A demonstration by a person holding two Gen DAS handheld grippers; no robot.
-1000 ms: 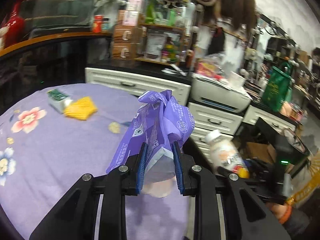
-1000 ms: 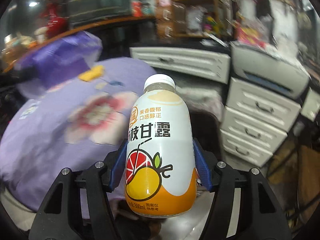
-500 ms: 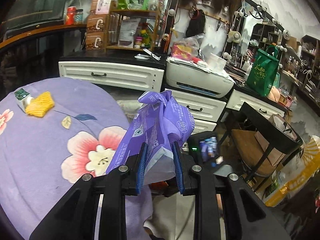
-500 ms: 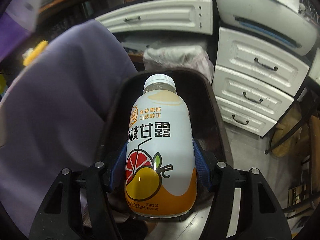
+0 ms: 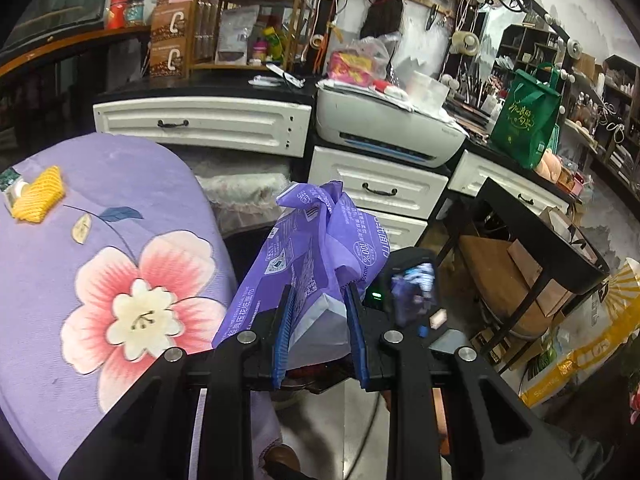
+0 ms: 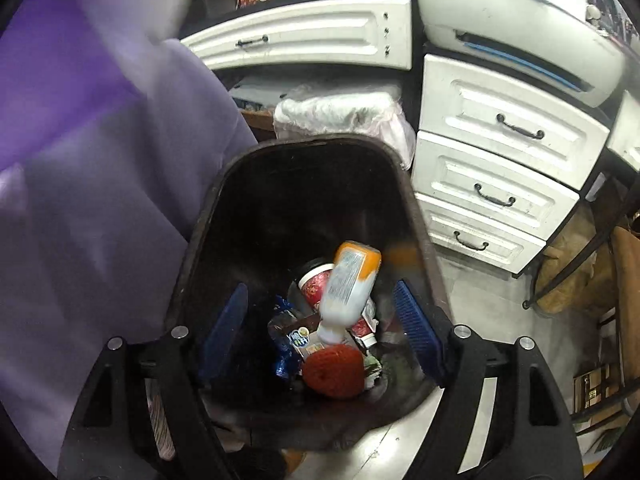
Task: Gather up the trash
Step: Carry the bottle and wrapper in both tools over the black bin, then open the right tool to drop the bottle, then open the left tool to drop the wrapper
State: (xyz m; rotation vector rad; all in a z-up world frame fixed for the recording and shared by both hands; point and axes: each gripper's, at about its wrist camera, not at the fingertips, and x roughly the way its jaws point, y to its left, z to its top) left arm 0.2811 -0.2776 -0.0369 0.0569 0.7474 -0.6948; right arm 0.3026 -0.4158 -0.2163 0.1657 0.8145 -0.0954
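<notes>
Cluttered room as usual: white drawer fronts along the back, a printer on top, and the purple flowered tablecloth off to my left.

Right gripper hangs straight over the black plastic trash bin, and its jaws have just been opening, so they're spread wide now with nothing pinched between them. The white-and-orange juice bottle is already loose inside the bin, blurred, cap end down, on or just above the pile of older junk. I'd call that one done.

Left gripper has its blue pads pinching the crumpled purple plastic tissue wrapper, which sticks up and forward out of the fingers, long axis roughly along the way they point. What matters next, I reckon: the bin sits down and to the right of my left fingers, under the right gripper's screen, which shows just beside the wrapper. So the right hand probably needs to clear out first. Yellow foam net and a small box are still lying on the table, well apart from both grippers.
</notes>
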